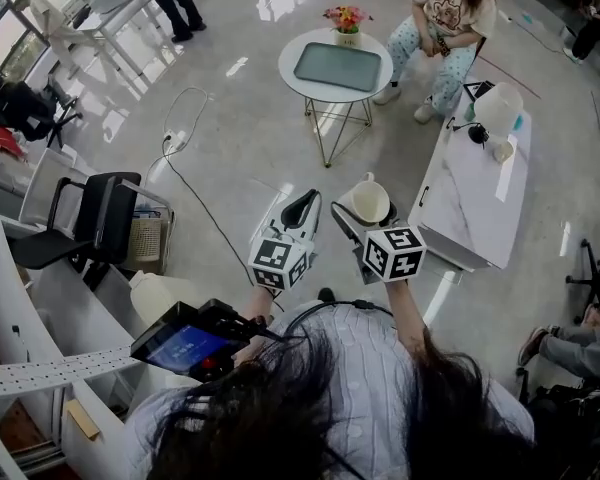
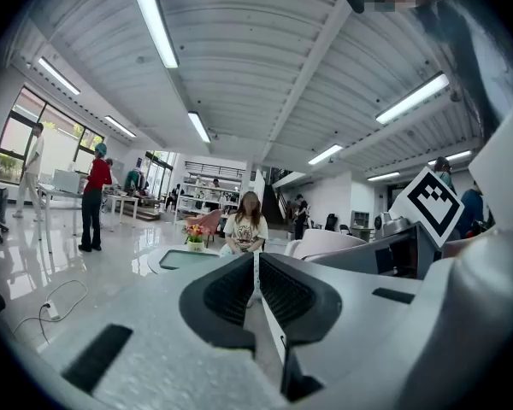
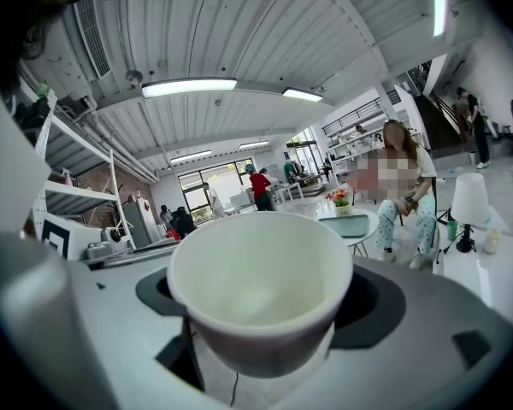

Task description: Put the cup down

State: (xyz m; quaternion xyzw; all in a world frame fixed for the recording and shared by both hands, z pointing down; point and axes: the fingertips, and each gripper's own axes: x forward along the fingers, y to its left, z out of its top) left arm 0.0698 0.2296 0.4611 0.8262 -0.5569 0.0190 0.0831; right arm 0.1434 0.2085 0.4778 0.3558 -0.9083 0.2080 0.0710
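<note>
Closest to the lens is the wearer's dark hair (image 1: 310,418), filling the bottom of the head view, with a small black device showing a blue screen (image 1: 185,348) just to its left. Further left stands a black office chair (image 1: 90,223), and a thin cable (image 1: 185,138) trails across the glossy floor (image 1: 250,138) beyond it. Both arms reach forward from the hair. The left tool (image 1: 300,208) is clenched: in its own view the two dark ribbed pads (image 2: 231,289) meet along a thin seam with nothing caught between them. Just beside it, the right tool (image 1: 368,218) is spread wide and grasps the white cup (image 1: 370,200), its jaws pressing on either side of the bowl. The cup (image 3: 261,289) sits upright, mouth up and empty inside, held in the air above the floor and resting on no surface. Past the tools is a round worktop (image 1: 292,68) carrying a grey-green tray (image 1: 338,66) and a pot of flowers (image 1: 347,18), with a seated person (image 1: 445,18) behind it. To the right, near the cup, runs a long white worktop (image 1: 475,198) with a white lamp (image 1: 498,108) at its far end.
</note>
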